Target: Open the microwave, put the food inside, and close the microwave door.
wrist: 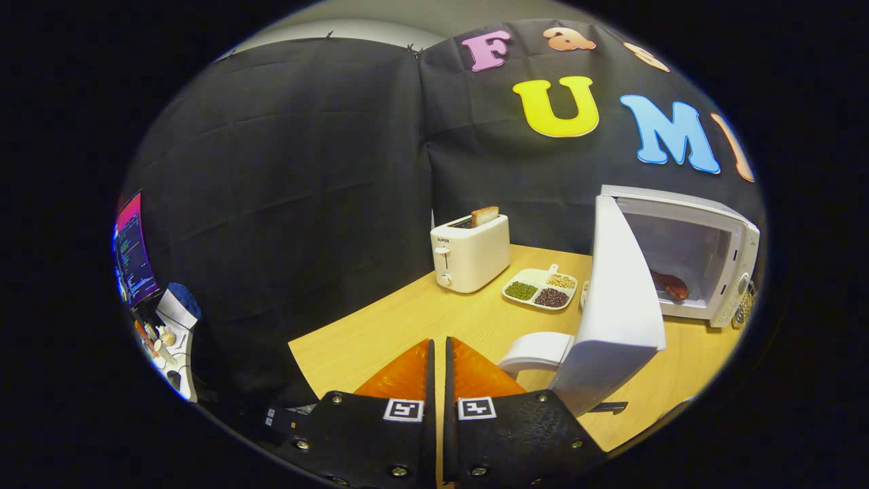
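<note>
Black cloth [285,170] is hanging behind the wooden surface [421,319]; a monitor [132,248] is glowing off to the side.

One microwave [706,265] stands beyond the fingers to the right, with one door [621,305] swung open and one piece of food [672,285] inside. One toaster [470,255] stands ahead of the fingers, holding one slice of bread [485,216]. One tray [541,277] between toaster and microwave has three compartments of beans. One gripper [439,360], two fingers nearly touching, gripping nothing. One table [407,326].
</note>
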### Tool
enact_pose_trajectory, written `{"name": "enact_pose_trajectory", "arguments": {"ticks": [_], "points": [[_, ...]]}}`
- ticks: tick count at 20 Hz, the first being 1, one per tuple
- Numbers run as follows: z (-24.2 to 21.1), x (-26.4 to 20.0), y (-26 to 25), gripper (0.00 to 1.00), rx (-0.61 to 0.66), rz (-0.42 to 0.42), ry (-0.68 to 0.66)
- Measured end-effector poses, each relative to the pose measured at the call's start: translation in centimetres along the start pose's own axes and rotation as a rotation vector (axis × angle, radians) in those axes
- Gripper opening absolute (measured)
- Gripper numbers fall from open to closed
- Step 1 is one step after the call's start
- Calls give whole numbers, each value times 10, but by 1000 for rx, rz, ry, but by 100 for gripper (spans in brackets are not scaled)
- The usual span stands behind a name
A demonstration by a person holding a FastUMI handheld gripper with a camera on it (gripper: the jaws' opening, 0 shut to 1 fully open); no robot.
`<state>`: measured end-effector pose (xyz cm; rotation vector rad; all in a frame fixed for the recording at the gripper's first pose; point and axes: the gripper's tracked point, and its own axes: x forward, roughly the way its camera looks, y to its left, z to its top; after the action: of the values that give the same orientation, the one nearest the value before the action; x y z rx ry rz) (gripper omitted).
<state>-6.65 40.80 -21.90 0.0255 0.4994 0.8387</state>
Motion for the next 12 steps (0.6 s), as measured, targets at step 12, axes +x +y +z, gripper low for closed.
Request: {"name": "enact_pose_trajectory", "arguments": {"ticks": [12], "points": [[16, -51, -103, 5, 20, -164, -37]]}}
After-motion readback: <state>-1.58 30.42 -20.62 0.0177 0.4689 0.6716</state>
